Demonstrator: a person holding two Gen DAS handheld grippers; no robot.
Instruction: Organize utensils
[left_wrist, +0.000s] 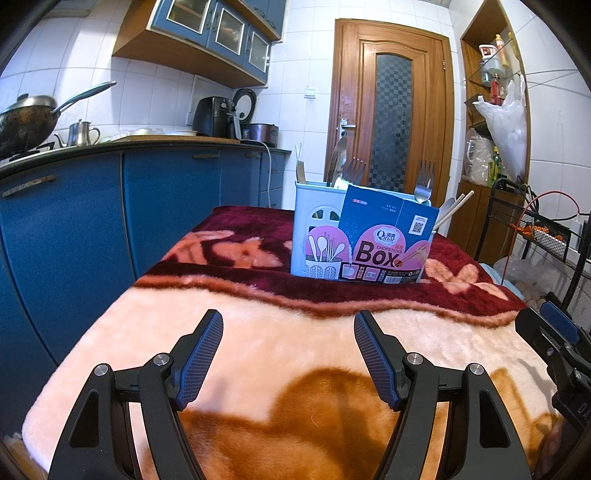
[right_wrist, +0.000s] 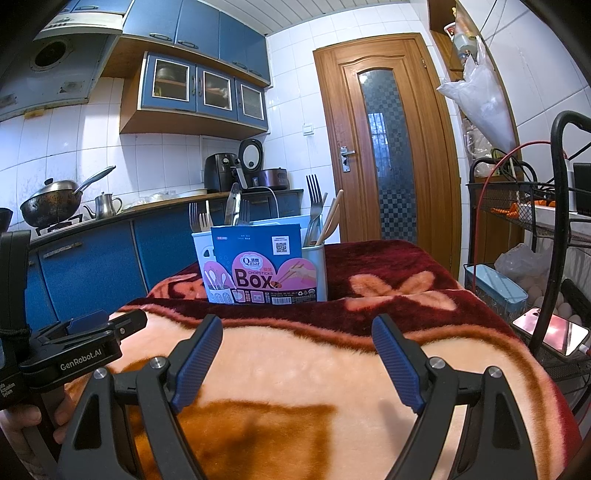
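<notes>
Left wrist view: the left gripper (left_wrist: 288, 354) hovers low over the blanket (left_wrist: 258, 343) on the desk, its 2 fingers (left_wrist: 201, 363) spread wide and gripping nothing. The utensil holder (left_wrist: 314, 221) stands upright well ahead of the fingers, slightly right of their gap, with forks (left_wrist: 424, 181) and chopsticks (left_wrist: 458, 205) pointing up. Right wrist view: the right gripper (right_wrist: 297, 356) is equally wide and empty, the holder ahead, left of centre.
</notes>
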